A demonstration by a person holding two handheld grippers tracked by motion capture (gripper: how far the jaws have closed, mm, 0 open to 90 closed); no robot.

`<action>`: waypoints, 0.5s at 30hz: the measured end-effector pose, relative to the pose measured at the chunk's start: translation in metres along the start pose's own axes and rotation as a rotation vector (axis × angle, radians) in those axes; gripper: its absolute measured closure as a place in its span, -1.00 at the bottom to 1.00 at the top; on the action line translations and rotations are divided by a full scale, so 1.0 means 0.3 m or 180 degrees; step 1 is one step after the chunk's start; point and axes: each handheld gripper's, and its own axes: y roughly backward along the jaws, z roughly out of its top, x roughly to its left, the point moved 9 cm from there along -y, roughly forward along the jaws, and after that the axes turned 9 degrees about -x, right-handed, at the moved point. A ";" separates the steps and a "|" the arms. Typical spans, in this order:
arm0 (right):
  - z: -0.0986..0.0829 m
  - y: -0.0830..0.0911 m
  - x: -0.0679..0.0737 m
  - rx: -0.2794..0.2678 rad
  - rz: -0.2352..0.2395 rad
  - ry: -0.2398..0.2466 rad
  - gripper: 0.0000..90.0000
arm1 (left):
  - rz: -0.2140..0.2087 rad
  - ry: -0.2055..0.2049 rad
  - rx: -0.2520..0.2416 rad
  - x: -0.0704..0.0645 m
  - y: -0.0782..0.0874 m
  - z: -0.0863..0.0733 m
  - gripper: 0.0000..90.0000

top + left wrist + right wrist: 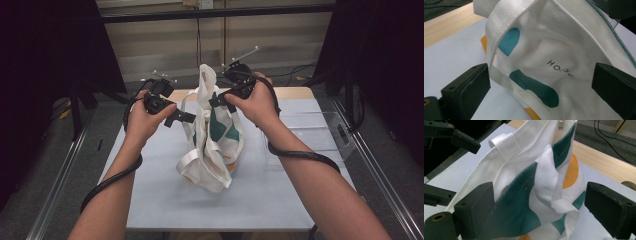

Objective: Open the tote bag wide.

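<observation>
Two handheld grippers are seen flanking a white tote bag at the centre of the high view. The bag, printed with teal and orange shapes, stands crumpled on the pale grey table mat, its top edge raised toward the upper centre of the frame. The left gripper is held at centre left, its black jaws pointed at the bag's left side. In the left gripper view the jaws are spread wide at the lower left and lower right corners, with the bag's printed panel lying between them and a white strap crossing the upper left; contact with the cloth cannot be confirmed there. The right gripper is held at upper centre, right against the bag's upper edge. In the right gripper view its jaws are likewise spread apart at the lower corners, and a folded white handle and a teal panel are seen between them, nothing being clamped. The left gripper's jaws are visible at the upper left of that view. A wooden table edge is noted beyond the mat, and a clear plastic container at centre right.
</observation>
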 end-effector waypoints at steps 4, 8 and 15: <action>0.005 -0.021 0.013 -0.0018 0.0016 0.0012 -0.80 | 0.0007 -0.0039 0.0005 0.010 0.012 -0.001 -0.96; 0.000 -0.038 0.019 -0.0006 0.0032 -0.0039 -0.75 | 0.0015 0.0019 -0.0054 0.014 0.025 0.004 -0.96; -0.017 -0.051 0.019 0.0079 0.0070 -0.0031 -0.43 | -0.0094 -0.0089 -0.0257 -0.017 0.054 0.041 -0.95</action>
